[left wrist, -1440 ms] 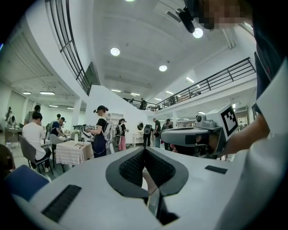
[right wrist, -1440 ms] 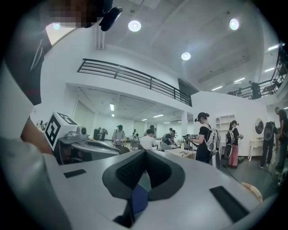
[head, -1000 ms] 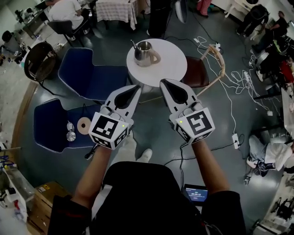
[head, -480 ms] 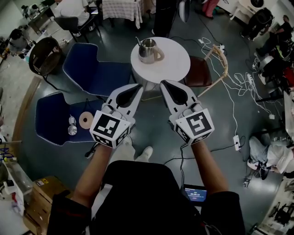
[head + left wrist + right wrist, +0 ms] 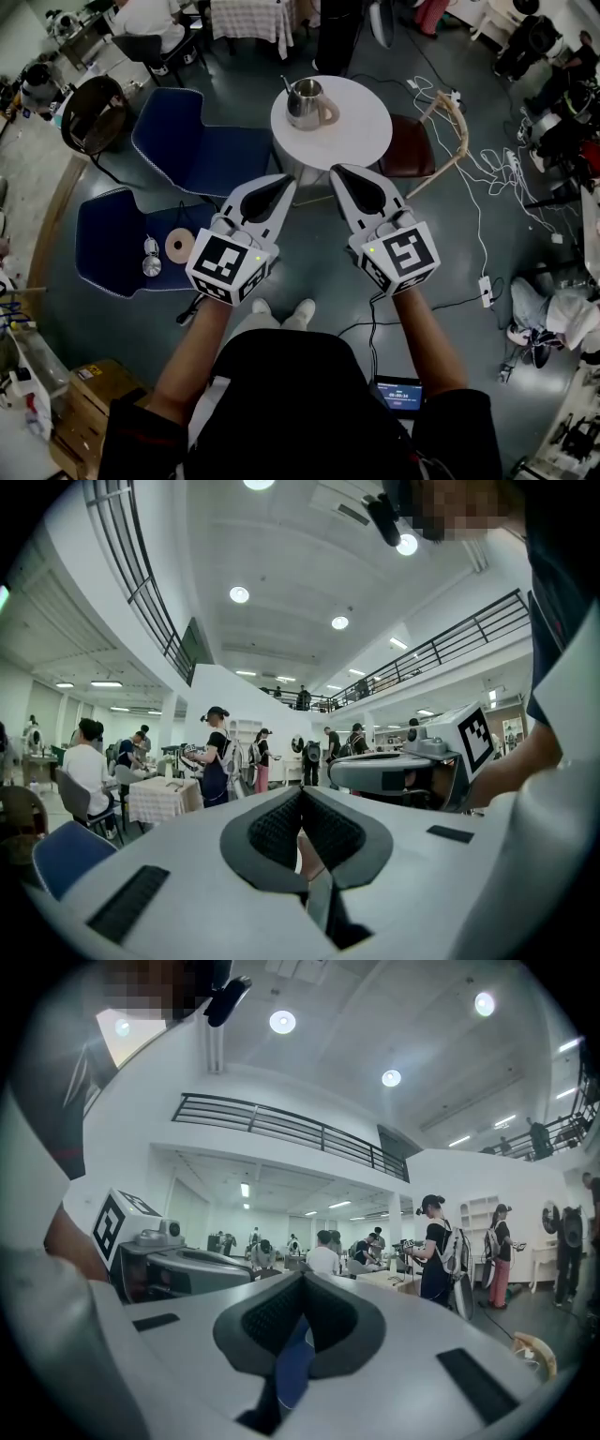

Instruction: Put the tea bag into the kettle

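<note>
The left hand-held gripper [image 5: 284, 182] has its jaws pressed together with nothing between the pads, as the left gripper view shows [image 5: 302, 795]. The right hand-held gripper [image 5: 338, 172] is closed and empty too [image 5: 302, 1279]. Both are held side by side, pointing toward 12 o'clock in the head view. Past their tips in that direction stands a round white desk [image 5: 356, 131]. The metal kettle [image 5: 306, 101] sits upright on it, near the desk's 10 o'clock edge. A blue chair [image 5: 197, 155] is at the desk's 9 o'clock and a brown chair [image 5: 405, 145] at its 3 o'clock. At the left gripper's 9 o'clock, a second blue chair [image 5: 108, 248] carries a tape roll [image 5: 175, 246].
</note>
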`<control>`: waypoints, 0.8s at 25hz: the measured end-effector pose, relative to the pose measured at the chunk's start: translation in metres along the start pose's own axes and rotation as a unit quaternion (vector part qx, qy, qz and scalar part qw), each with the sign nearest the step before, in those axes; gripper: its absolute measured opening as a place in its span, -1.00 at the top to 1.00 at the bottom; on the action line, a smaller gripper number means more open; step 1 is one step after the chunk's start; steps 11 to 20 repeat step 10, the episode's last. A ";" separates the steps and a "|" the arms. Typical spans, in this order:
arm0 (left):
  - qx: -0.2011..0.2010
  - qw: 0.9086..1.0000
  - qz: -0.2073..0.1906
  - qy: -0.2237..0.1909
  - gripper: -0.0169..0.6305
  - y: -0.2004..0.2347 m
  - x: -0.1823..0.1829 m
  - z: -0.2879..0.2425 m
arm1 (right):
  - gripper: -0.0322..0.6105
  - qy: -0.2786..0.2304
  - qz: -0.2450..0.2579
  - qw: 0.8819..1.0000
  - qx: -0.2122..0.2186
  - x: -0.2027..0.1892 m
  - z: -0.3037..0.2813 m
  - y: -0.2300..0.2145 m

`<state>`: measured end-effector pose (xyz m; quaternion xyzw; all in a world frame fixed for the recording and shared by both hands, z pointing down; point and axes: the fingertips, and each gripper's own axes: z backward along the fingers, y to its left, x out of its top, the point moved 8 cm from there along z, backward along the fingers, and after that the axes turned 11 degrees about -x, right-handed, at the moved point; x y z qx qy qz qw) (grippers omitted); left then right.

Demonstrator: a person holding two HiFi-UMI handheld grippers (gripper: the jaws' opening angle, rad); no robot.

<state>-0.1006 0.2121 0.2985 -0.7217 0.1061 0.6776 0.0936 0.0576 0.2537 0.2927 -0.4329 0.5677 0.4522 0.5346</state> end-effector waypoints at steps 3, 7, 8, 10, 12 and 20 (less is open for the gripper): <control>0.005 1.000 0.013 -0.008 0.90 0.008 -0.001 0.011 | 0.85 0.000 0.003 1.000 0.001 0.000 -0.004 0.008; 0.014 1.000 0.017 -0.010 0.90 0.014 -0.002 0.021 | 0.85 0.001 0.008 1.000 0.004 0.000 -0.005 0.018; 0.016 1.000 0.018 -0.010 0.90 0.015 -0.001 0.022 | 0.85 0.002 0.009 1.000 0.004 0.001 -0.005 0.018; 0.018 1.000 0.019 -0.011 0.90 0.015 0.001 0.022 | 0.85 0.004 0.010 1.000 0.005 0.002 -0.004 0.017; 0.018 1.000 0.019 -0.011 0.90 0.015 0.001 0.022 | 0.85 0.004 0.010 1.000 0.005 0.002 -0.004 0.017; 0.018 1.000 0.019 -0.011 0.90 0.015 0.001 0.022 | 0.85 0.004 0.010 1.000 0.005 0.002 -0.004 0.017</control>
